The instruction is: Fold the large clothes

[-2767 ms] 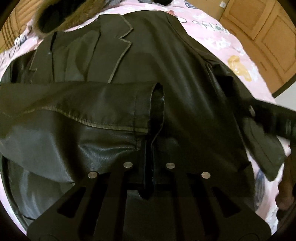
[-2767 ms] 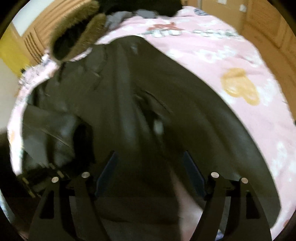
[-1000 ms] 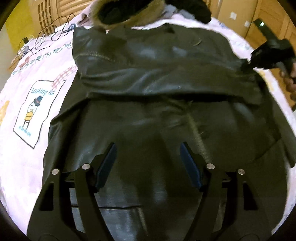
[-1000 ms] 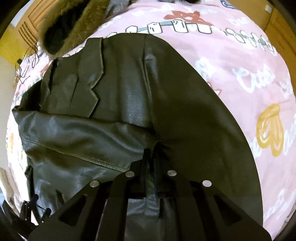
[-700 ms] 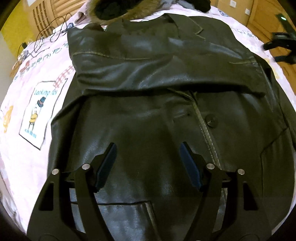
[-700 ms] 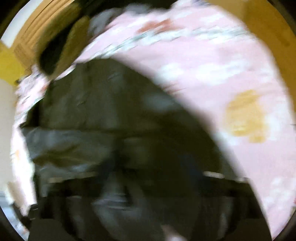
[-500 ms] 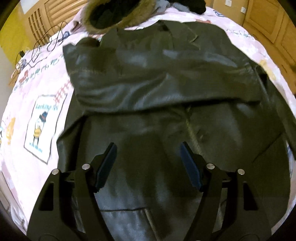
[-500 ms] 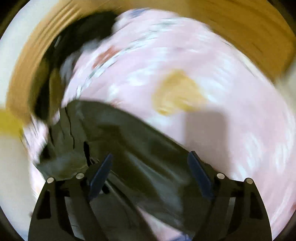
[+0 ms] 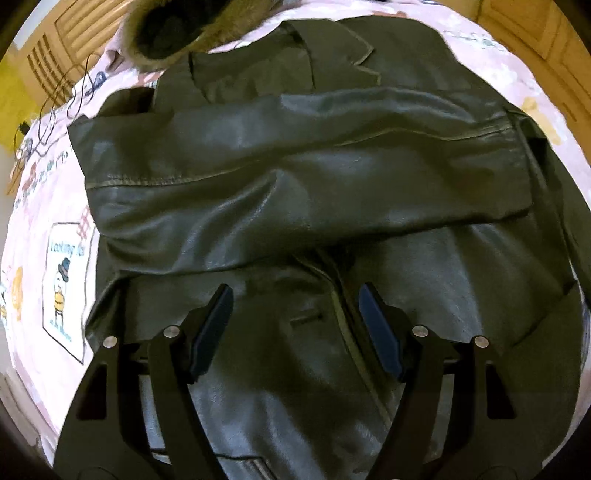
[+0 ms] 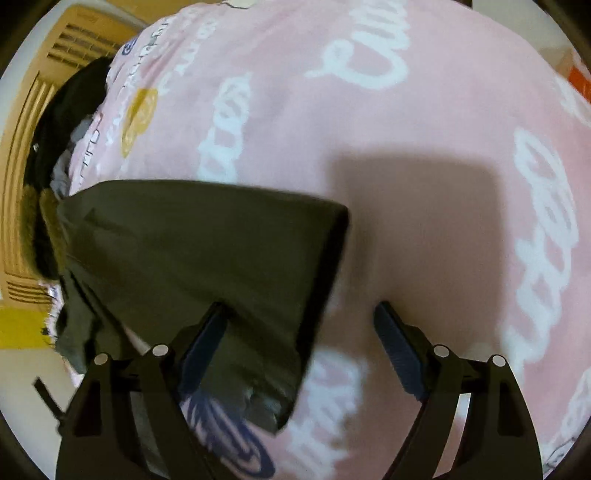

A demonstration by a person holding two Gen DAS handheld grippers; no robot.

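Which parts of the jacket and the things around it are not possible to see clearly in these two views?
- Left wrist view: the jacket hem is cut off by the bottom edge and hidden behind the left gripper.
- Left wrist view: the fur-trimmed garment is cut by the top edge.
- Right wrist view: motion blur smears the sleeve; the right gripper hides its lower edge.

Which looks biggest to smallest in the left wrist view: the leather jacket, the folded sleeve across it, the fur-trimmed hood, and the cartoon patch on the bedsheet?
1. leather jacket
2. folded sleeve
3. fur-trimmed hood, cut off by the frame edge, so unsure
4. cartoon patch
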